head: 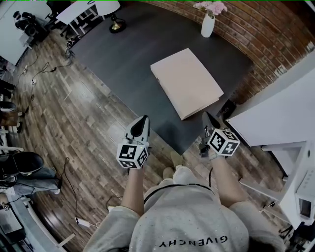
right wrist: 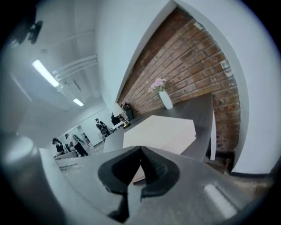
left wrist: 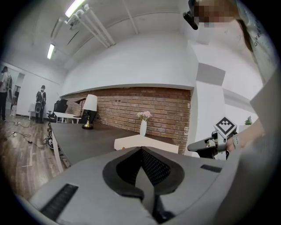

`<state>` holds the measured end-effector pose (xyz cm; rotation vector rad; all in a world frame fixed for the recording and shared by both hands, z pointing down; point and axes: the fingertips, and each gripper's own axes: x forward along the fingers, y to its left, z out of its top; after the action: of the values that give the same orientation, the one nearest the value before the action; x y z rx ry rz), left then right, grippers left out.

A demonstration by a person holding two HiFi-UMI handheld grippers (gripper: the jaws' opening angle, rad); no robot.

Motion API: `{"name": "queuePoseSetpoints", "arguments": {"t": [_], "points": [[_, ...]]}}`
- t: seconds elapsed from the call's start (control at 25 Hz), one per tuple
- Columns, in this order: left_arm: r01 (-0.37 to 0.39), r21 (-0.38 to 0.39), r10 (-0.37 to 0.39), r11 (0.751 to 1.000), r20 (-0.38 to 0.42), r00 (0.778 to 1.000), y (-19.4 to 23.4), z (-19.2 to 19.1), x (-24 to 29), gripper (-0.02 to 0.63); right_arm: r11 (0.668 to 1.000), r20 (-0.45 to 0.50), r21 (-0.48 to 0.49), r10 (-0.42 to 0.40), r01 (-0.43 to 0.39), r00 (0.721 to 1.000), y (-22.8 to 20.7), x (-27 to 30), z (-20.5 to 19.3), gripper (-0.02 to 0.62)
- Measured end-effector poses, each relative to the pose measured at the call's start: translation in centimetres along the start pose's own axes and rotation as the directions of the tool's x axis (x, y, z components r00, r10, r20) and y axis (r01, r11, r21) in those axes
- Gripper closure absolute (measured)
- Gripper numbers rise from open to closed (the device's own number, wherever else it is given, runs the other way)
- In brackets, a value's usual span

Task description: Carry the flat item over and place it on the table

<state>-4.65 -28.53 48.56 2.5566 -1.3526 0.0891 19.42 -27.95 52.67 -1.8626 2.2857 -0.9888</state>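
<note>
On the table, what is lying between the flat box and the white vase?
Nothing lies there. Only bare dark tabletop separates the flat box from the white vase. The head view shows this stretch plainly.

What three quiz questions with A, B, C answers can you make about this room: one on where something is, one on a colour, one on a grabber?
1. Where does the flat box lie? A on the wooden floor; B on the dark table; C in a gripper.
2. What colour is the vase? A white; B black; C green.
3. How are the right gripper's jaws? A wide open; B shut on the box; C shut and empty.

1 B: it lies flat on the tabletop.
2 A: it is white, under pink flowers.
3 C: the right gripper view shows them together, with the box beyond.
</note>
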Motion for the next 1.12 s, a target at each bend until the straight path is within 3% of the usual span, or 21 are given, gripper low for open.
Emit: {"name": "queuePoseSetpoints", "arguments": {"t": [0.2, 0.36, 0.92, 1.12], "points": [[-0.011, 0.01, 0.011, 1.0, 0.016, 1.0, 0.0, 0.7, -0.5, 0.607, 0.978, 0.042, -0.202, 0.062, -0.052, 0.997, 1.0, -1.8, 1.8, 0.6], [-0.017, 0.016, 0.017, 1.0, 0.031, 0.999, -0.2, 1.3, -0.7, 0.607, 0.951, 0.078, -0.302, 0.094, -0.066, 0.993, 1.7, -3.1, 3.4, 0.6], [-0.019, 0.042, 0.015, 0.999, 0.082, 0.997, -1.5, 3.6, -1.2, 0.607, 0.893, 0.127, -0.444, 0.142, -0.072, 0.982, 3.1, -5.9, 6.5, 0.6], [-0.022, 0.051, 0.017, 0.998, 0.092, 0.996, -1.8, 4.1, -1.2, 0.607, 0.891, 0.143, -0.446, 0.16, -0.081, 0.977, 3.3, -6.3, 7.4, 0.6]]}}
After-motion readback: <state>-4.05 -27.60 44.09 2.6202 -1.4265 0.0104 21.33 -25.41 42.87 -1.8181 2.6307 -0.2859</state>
